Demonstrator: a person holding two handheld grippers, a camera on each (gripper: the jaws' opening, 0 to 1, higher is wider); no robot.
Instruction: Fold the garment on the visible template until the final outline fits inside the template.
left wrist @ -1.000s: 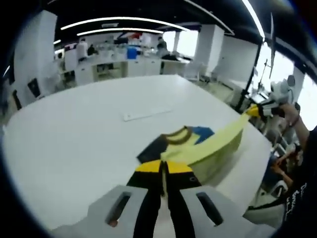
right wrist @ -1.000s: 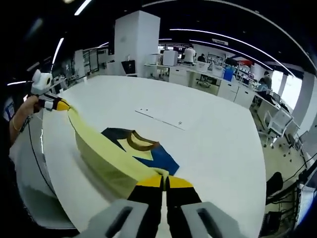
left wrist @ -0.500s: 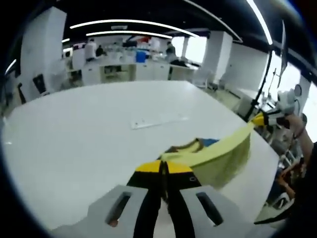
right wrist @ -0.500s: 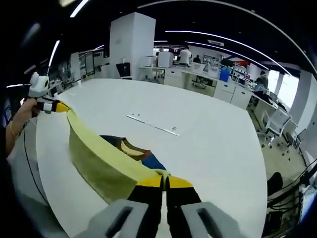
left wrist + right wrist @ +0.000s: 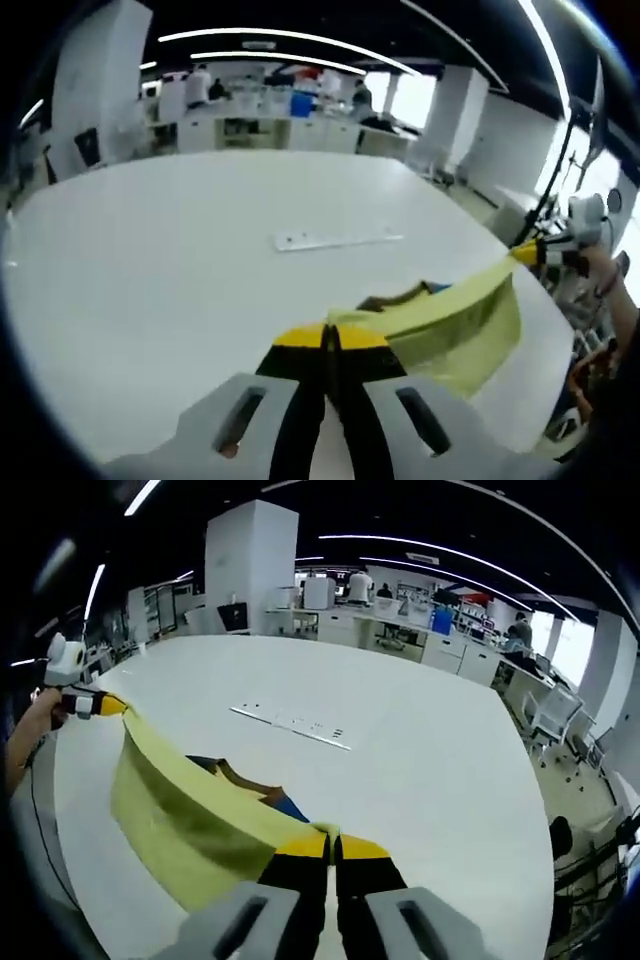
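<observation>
A yellow garment (image 5: 455, 315) with a dark blue part and a brown collar (image 5: 245, 777) hangs lifted over the white table (image 5: 150, 270). My left gripper (image 5: 331, 337) is shut on one end of its stretched yellow hem. My right gripper (image 5: 331, 840) is shut on the other end. In the left gripper view the right gripper (image 5: 535, 252) shows at the far right, held by a hand. In the right gripper view the left gripper (image 5: 100, 705) shows at the far left. The hem runs taut between them, and the cloth (image 5: 190, 830) sags below it, hiding most of the blue part.
A narrow white strip with dots (image 5: 338, 240) (image 5: 290, 723) lies flat on the table beyond the garment. The table's edge (image 5: 545, 810) drops off at the right. Desks, chairs and people stand at the back of the room (image 5: 400, 620).
Both grippers have raised the yellow hem higher. More of the cloth hangs off the table now, and less of the blue part and collar shows behind it.
</observation>
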